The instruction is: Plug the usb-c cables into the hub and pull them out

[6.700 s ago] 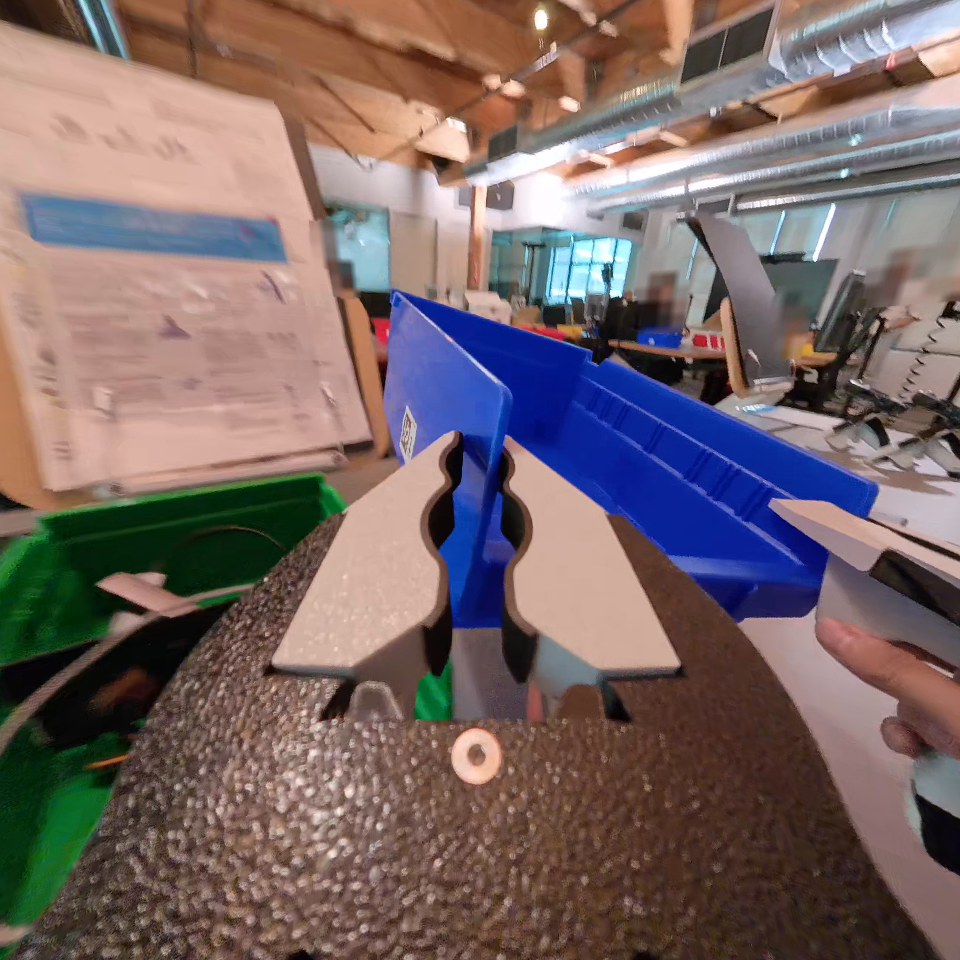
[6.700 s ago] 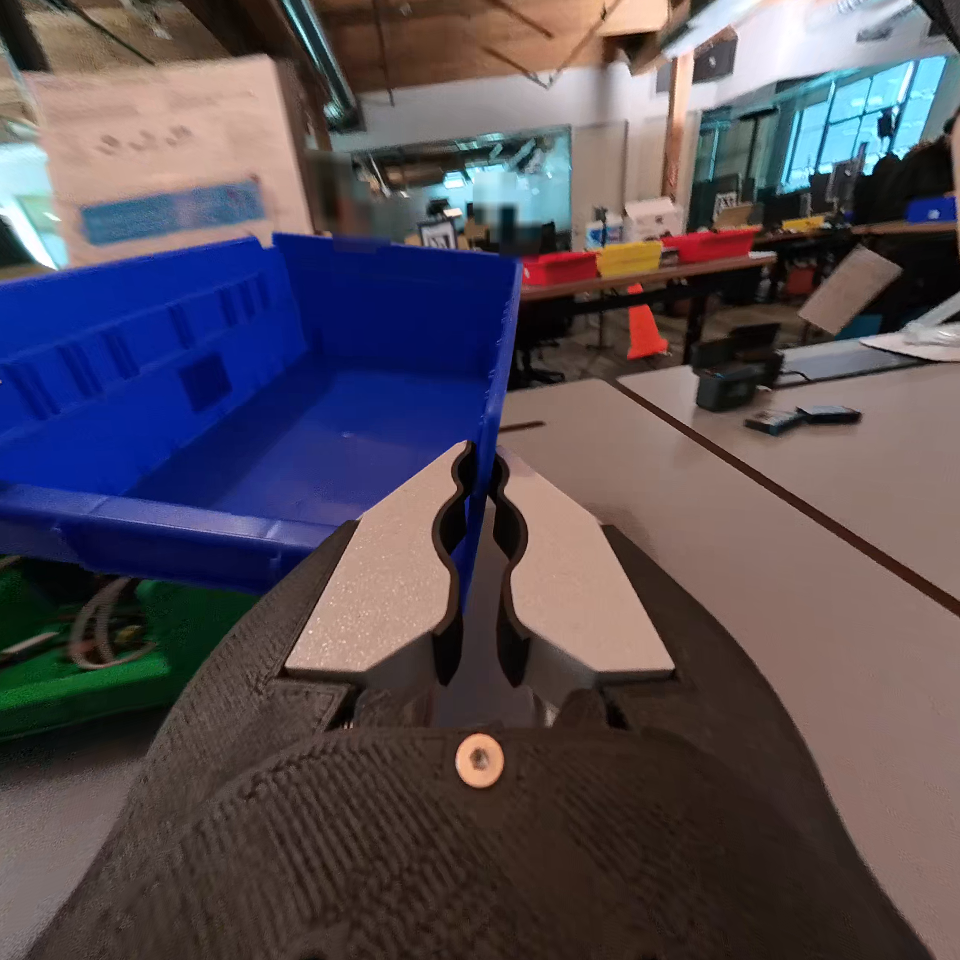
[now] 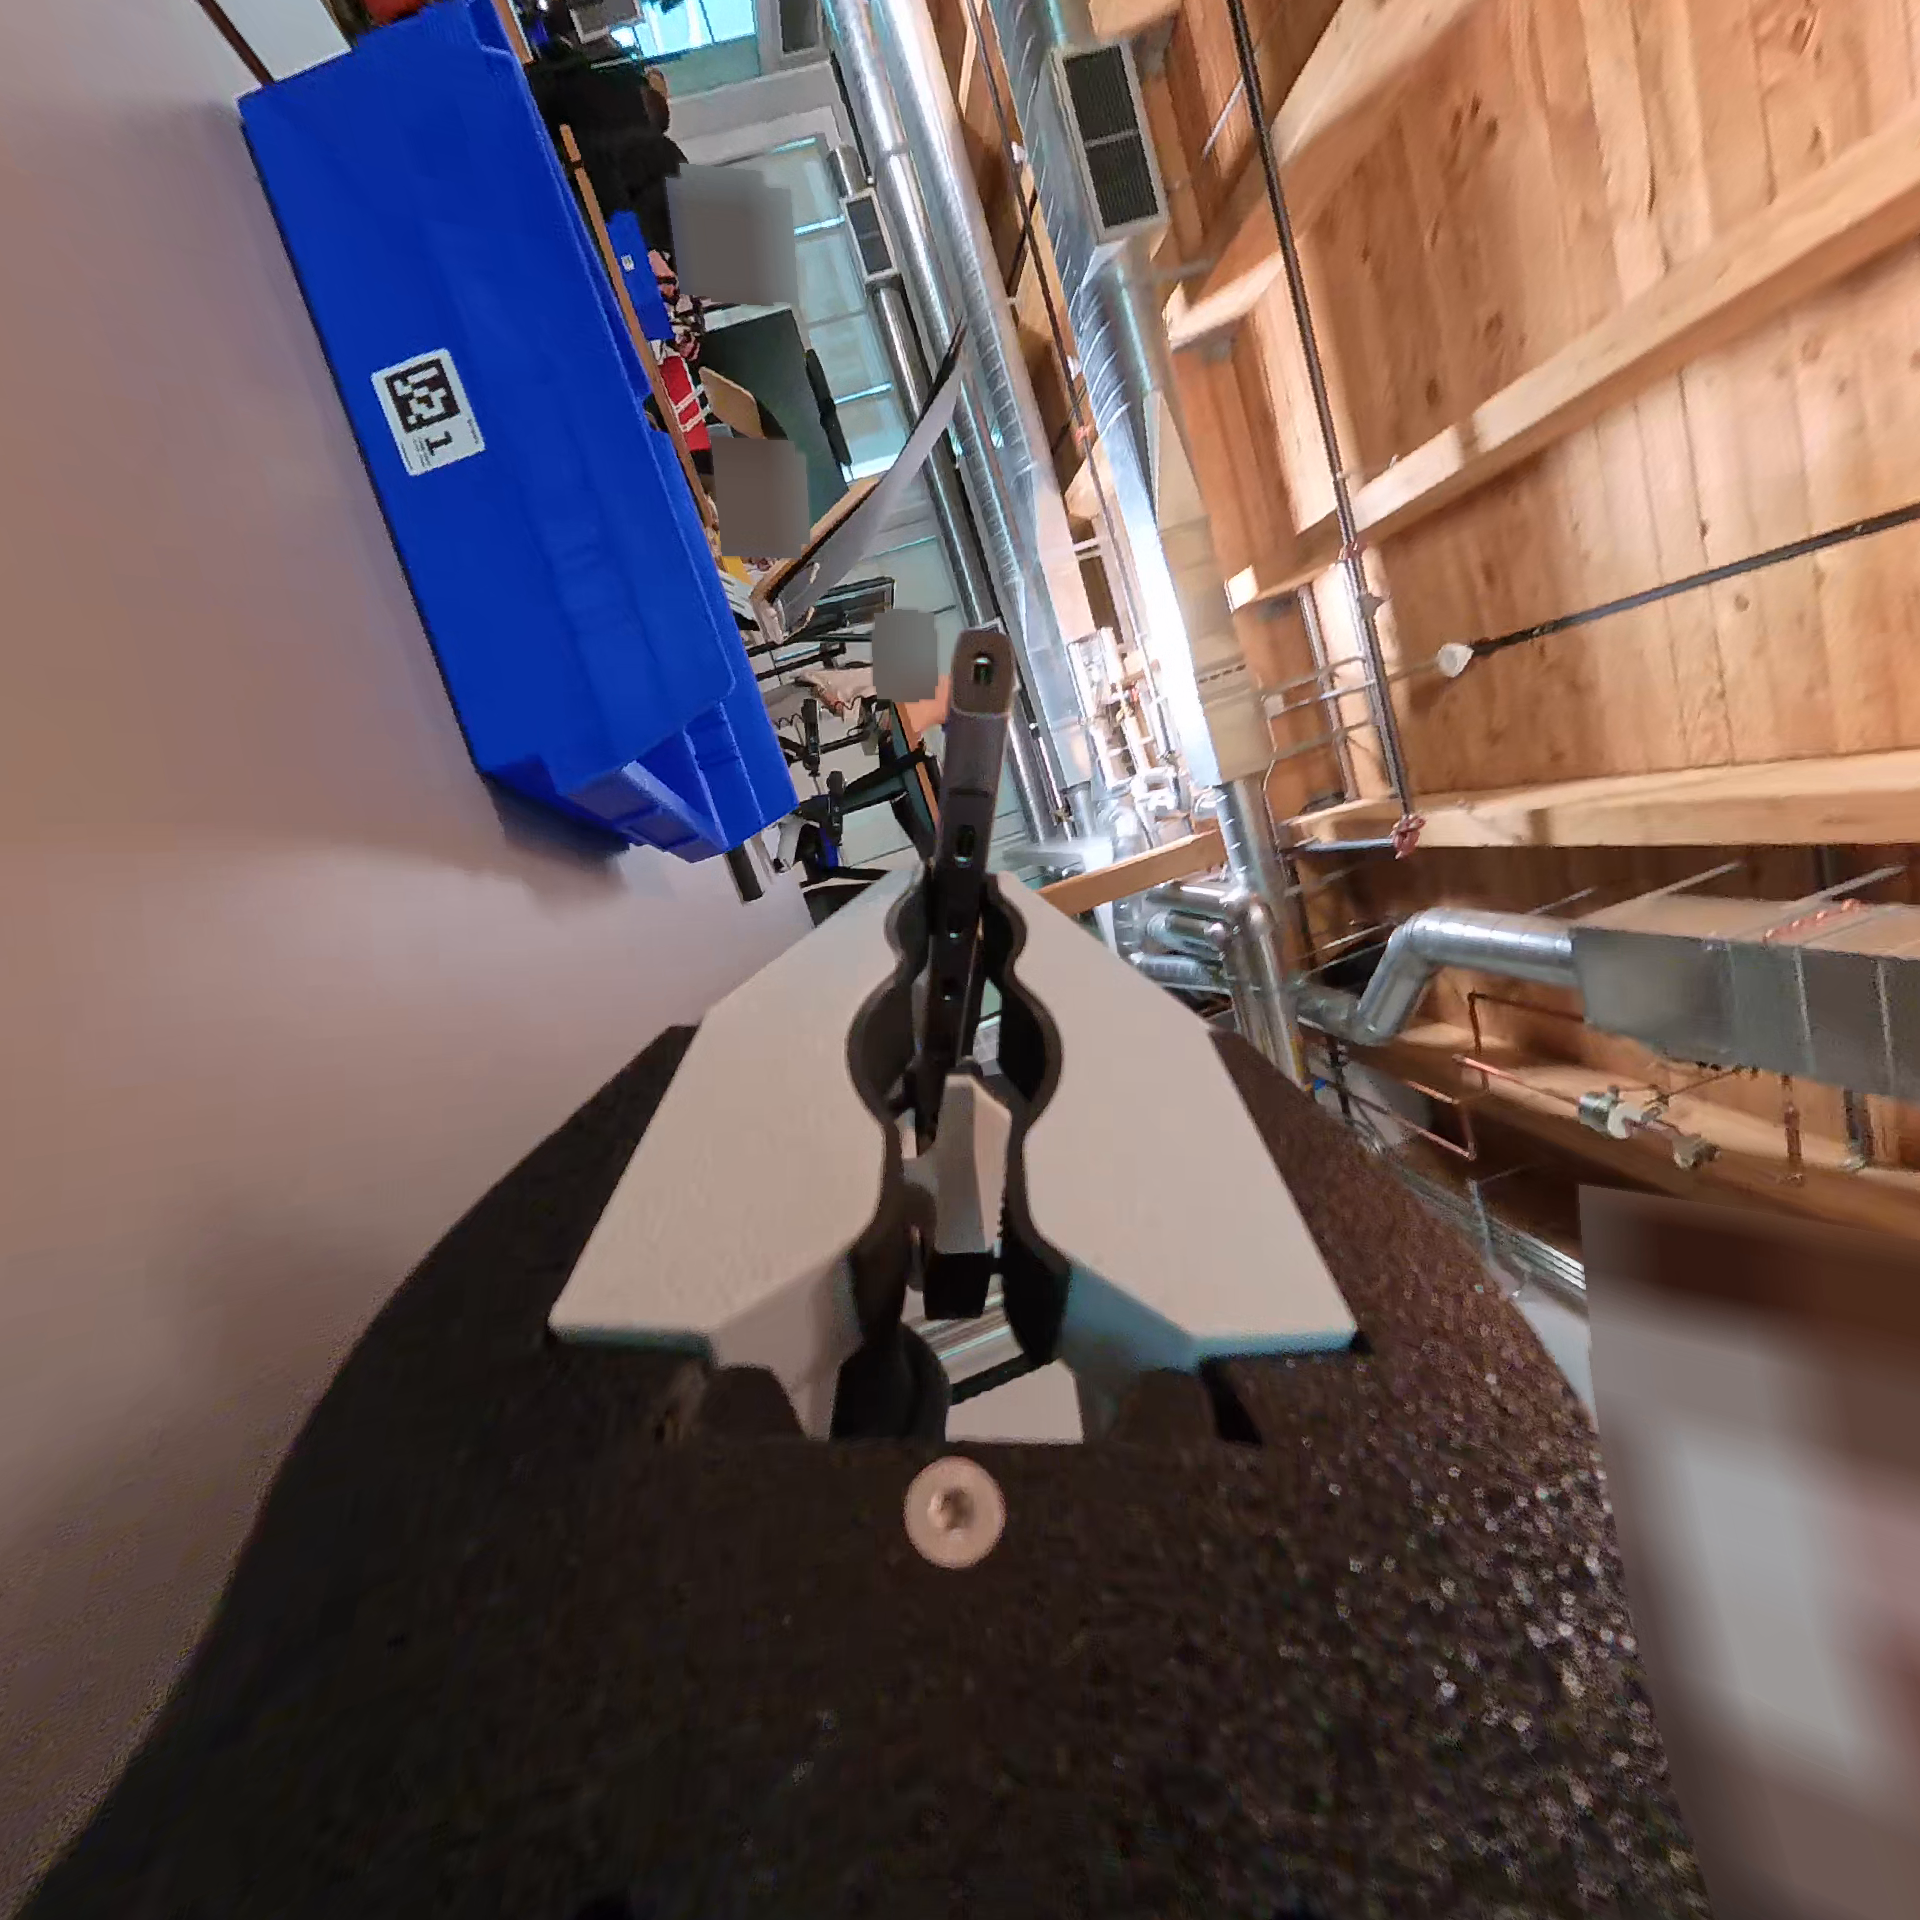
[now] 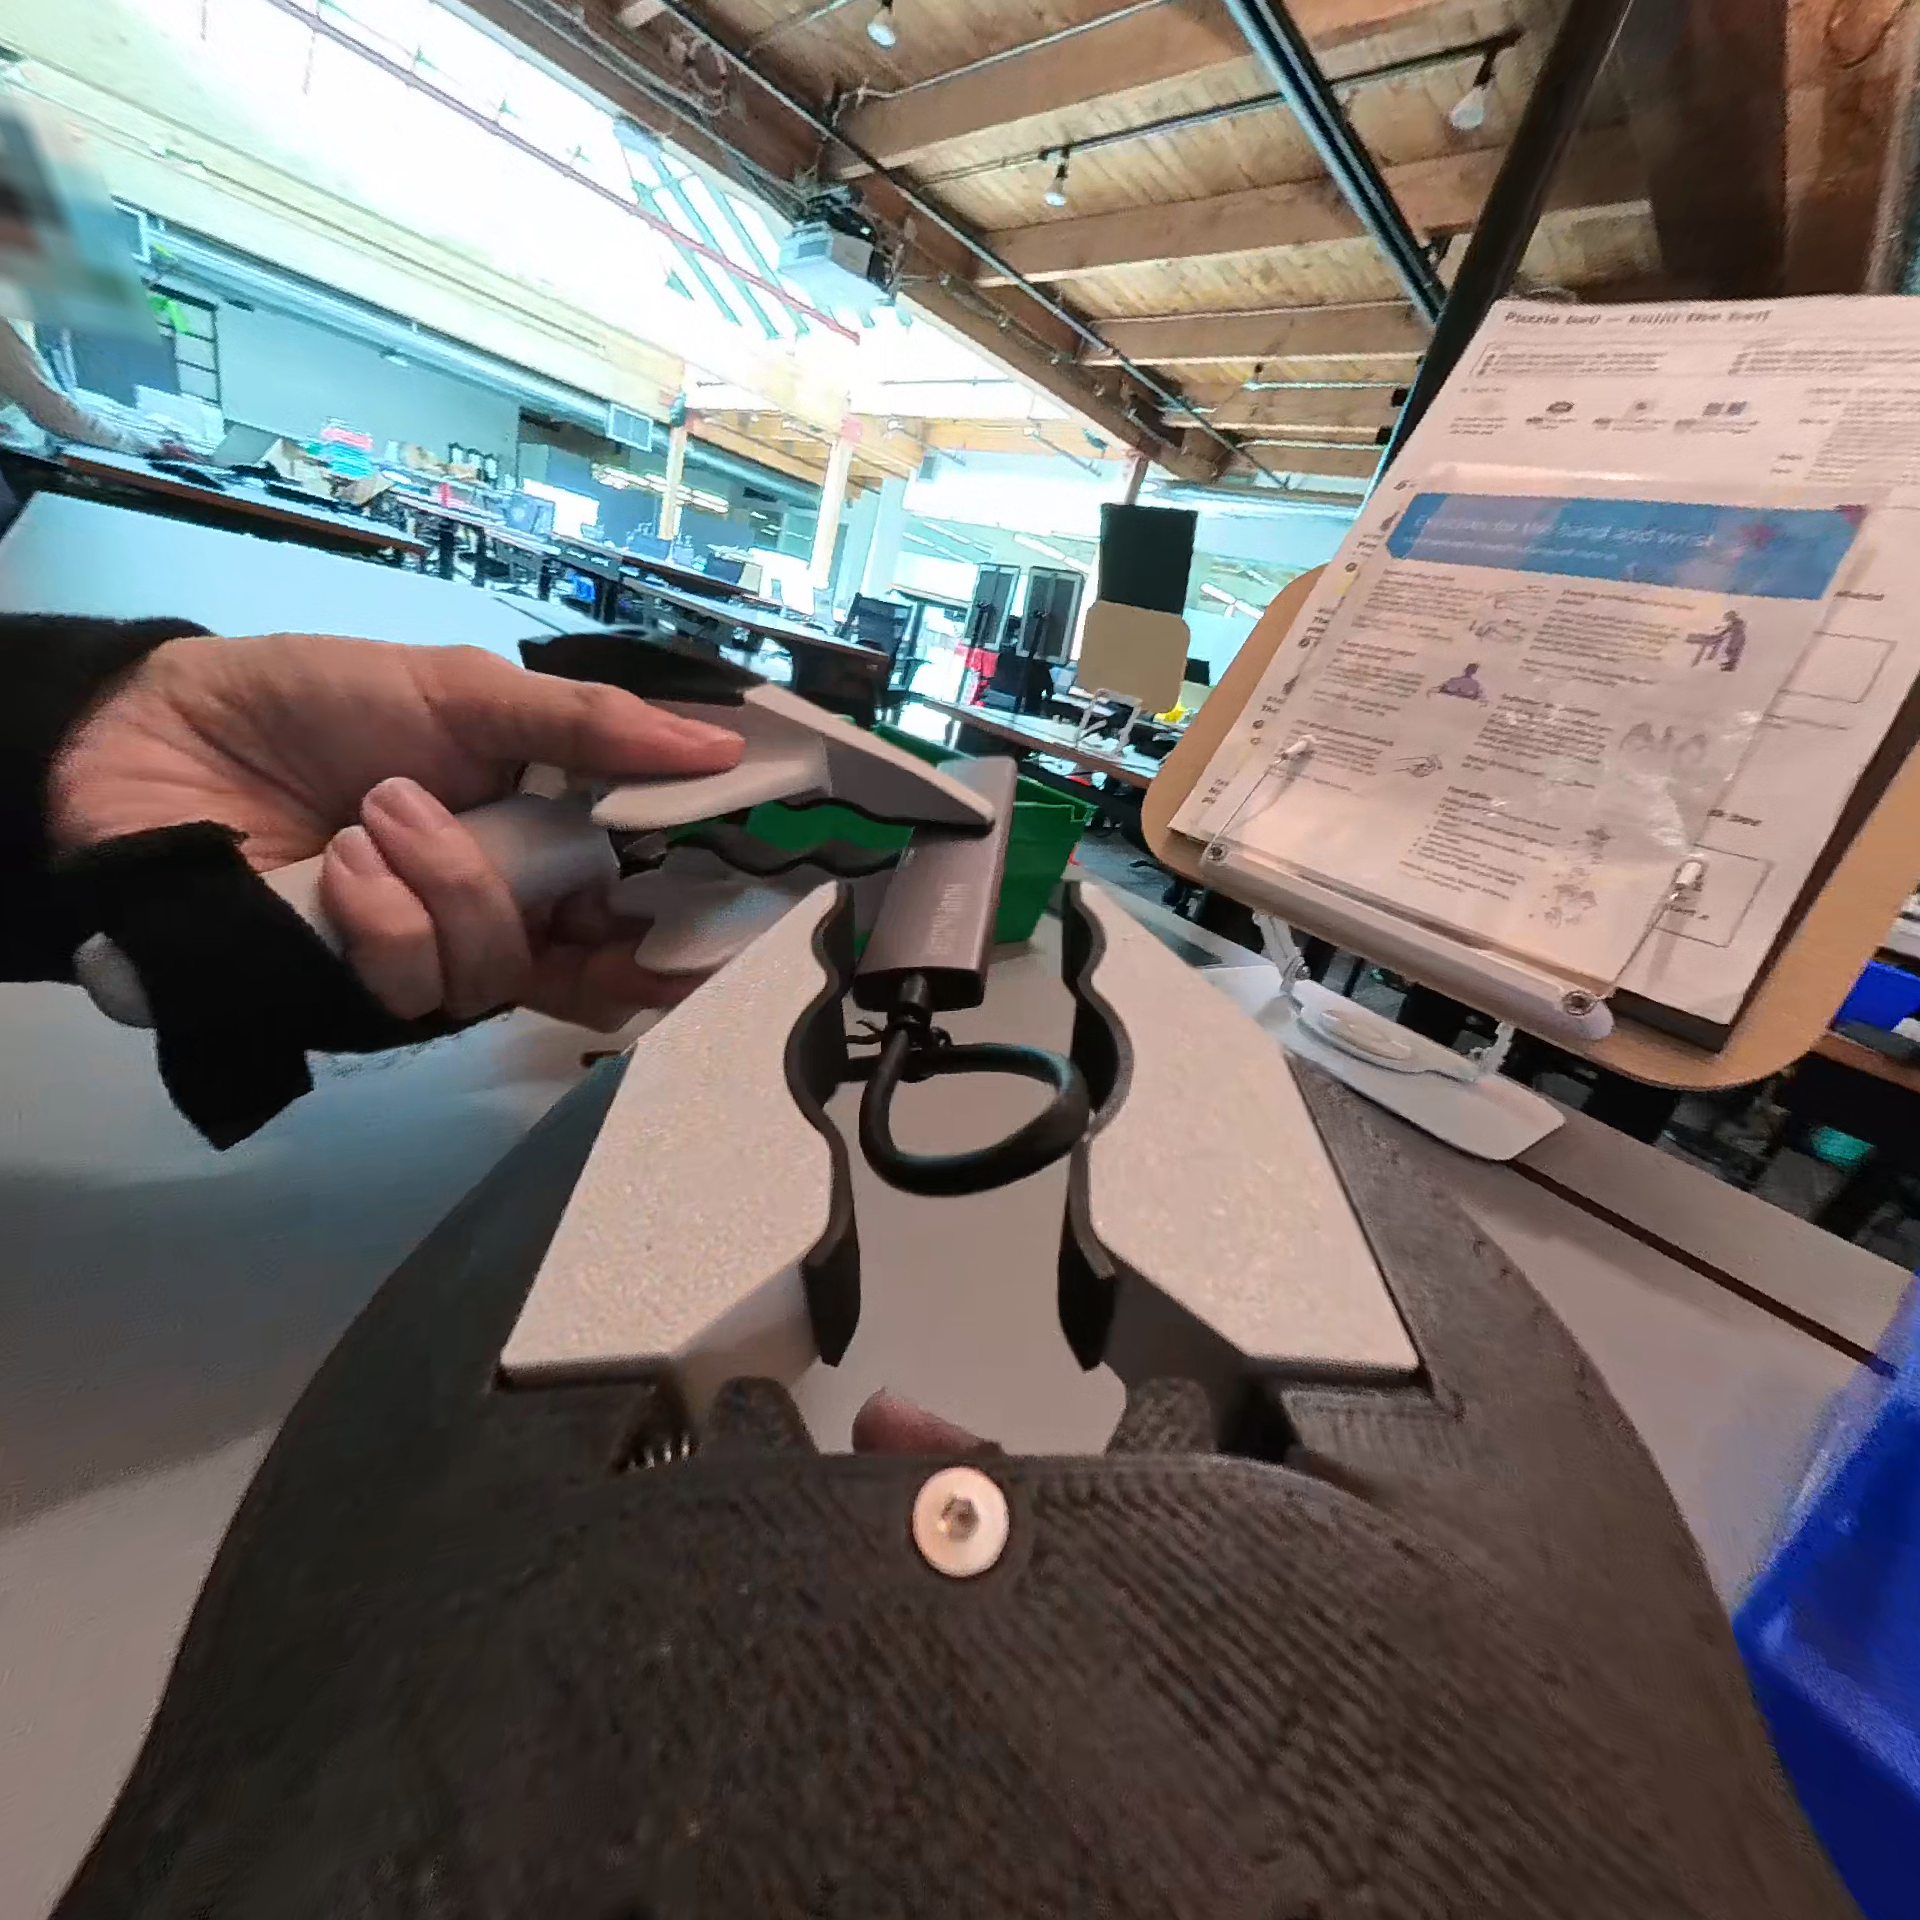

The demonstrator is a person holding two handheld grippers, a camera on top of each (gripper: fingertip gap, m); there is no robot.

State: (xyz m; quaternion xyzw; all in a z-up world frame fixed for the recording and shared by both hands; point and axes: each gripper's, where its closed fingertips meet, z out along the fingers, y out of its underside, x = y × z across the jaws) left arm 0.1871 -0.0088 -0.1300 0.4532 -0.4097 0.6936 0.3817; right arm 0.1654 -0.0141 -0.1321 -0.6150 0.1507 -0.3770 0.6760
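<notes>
Left gripper (image 3: pixel 961 914) clamps the slim dark-grey metal hub (image 3: pixel 971 748) — hold steady; right gripper (image 4: pixel 961 914), empty, gapes wide just before the hub's looped black cable (image 4: pixel 977 1112).

We hold the left gripper (image 3: pixel 961 914) rolled far onto its side, its jaws pressed in on the slim grey hub (image 3: pixel 971 769) that sticks out past the tips. In the right wrist view our left hand (image 4: pixel 343 821), in a black sleeve, wraps the handle with the thumb laid flat along the top finger. Our right gripper (image 4: pixel 956 914) points at it from just beside, jaws spread wide apart and gripping nothing.
</notes>
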